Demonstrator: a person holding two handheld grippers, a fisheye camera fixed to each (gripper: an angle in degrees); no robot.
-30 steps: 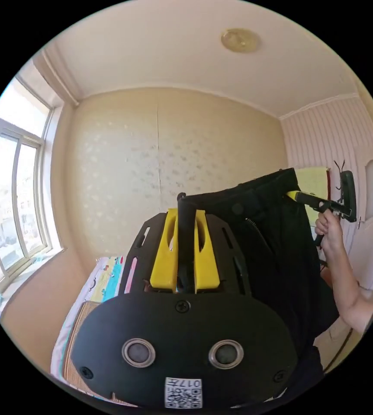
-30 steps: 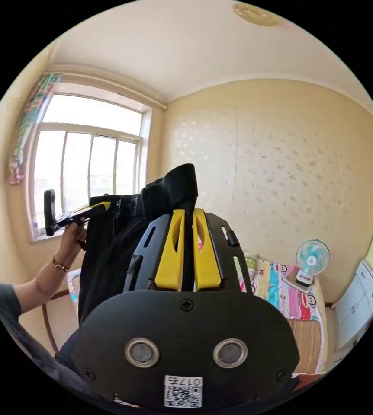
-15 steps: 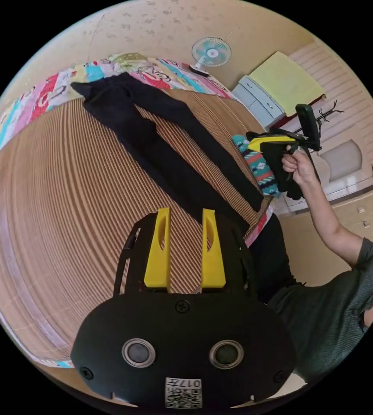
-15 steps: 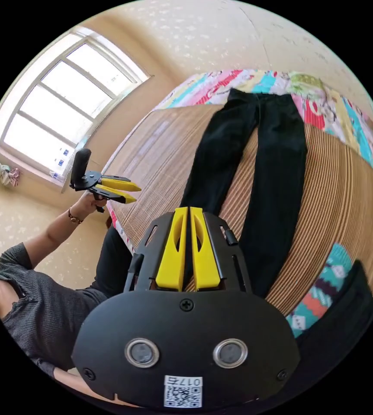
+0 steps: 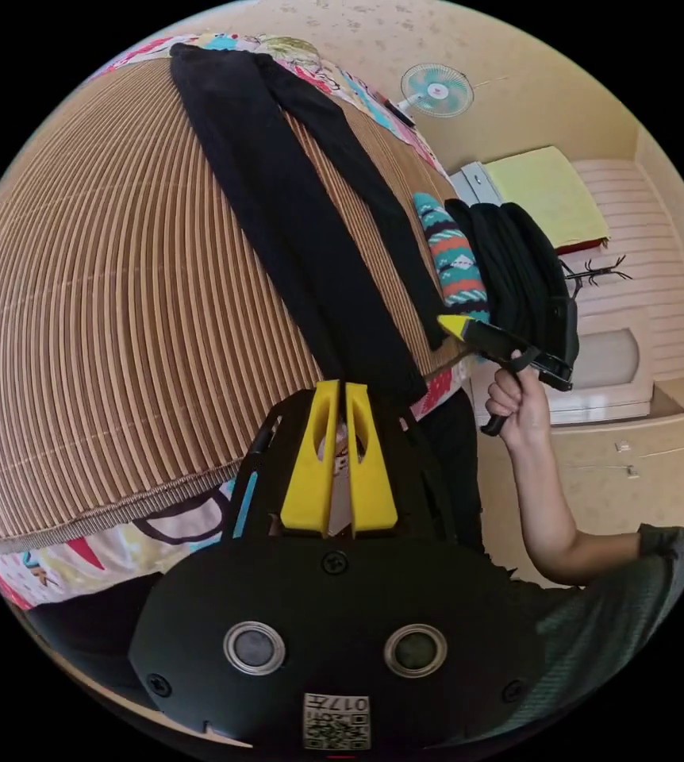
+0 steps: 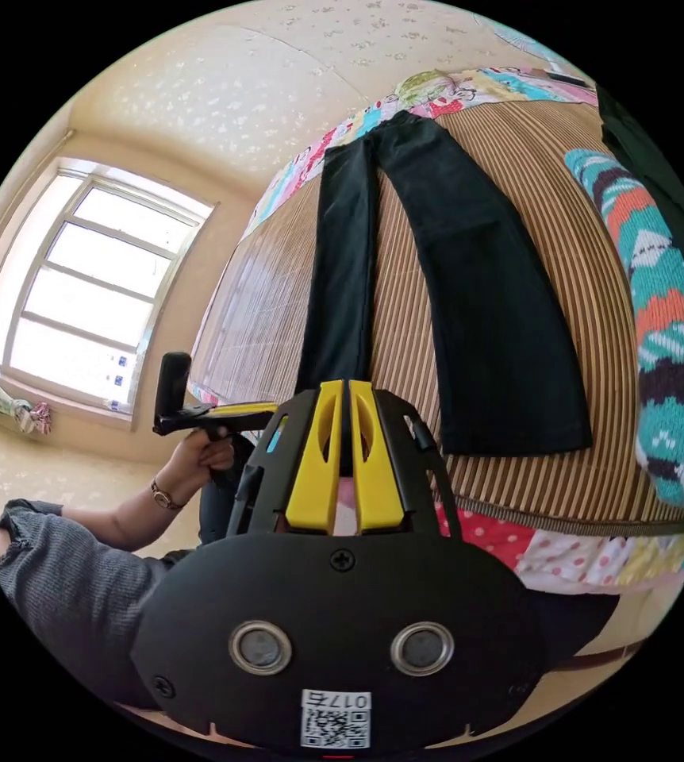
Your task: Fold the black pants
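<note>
Left gripper [image 5: 335,386] jaws nearly closed, nothing visibly between them, by the near pant-leg hem. Right gripper [image 6: 341,386] likewise. Black pants [image 6: 469,294] lie flat on the slatted mat [image 5: 120,317], legs spread.

No text, brand, number or sign can be read anywhere in either view.

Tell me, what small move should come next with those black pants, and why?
Probably open the left tool and lower it onto the nearest hem of the black pants, ready to lay one leg over the other. The pants lie flat on the striped mat with their legs spread apart, and the jaws of both the left tool and the right tool are closed near the bed's edge.
</note>
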